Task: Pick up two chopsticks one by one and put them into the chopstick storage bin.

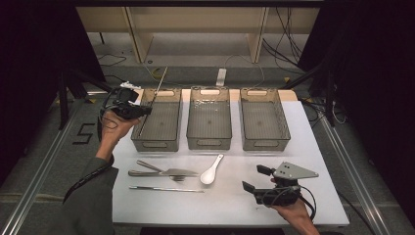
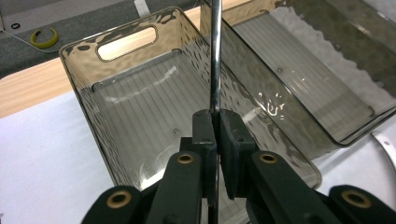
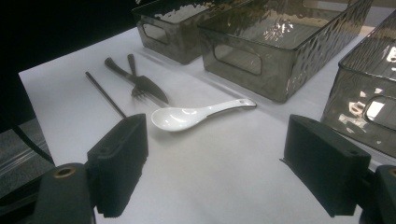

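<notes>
My left gripper (image 1: 144, 111) (image 2: 215, 117) is shut on a thin metal chopstick (image 1: 155, 93) (image 2: 215, 56), which stands tilted over the left smoky plastic bin (image 1: 155, 145) (image 2: 84, 88). The stick's lower end reaches down inside that bin. My right gripper (image 1: 252, 177) (image 3: 215, 158) stands open and holds nothing, low over the white table (image 1: 220, 205) at the front right. A white ceramic spoon (image 1: 211, 171) (image 3: 187, 116) lies just ahead of its jaws. A second chopstick (image 1: 166, 189) (image 3: 105, 95) lies on the table beside a knife and fork (image 1: 161, 171) (image 3: 140, 84).
Two more smoky bins, the middle (image 1: 209, 143) and the right (image 1: 264, 144), stand in a row with the left one along the table's far half. Beyond the table are a wooden frame and cables on the floor.
</notes>
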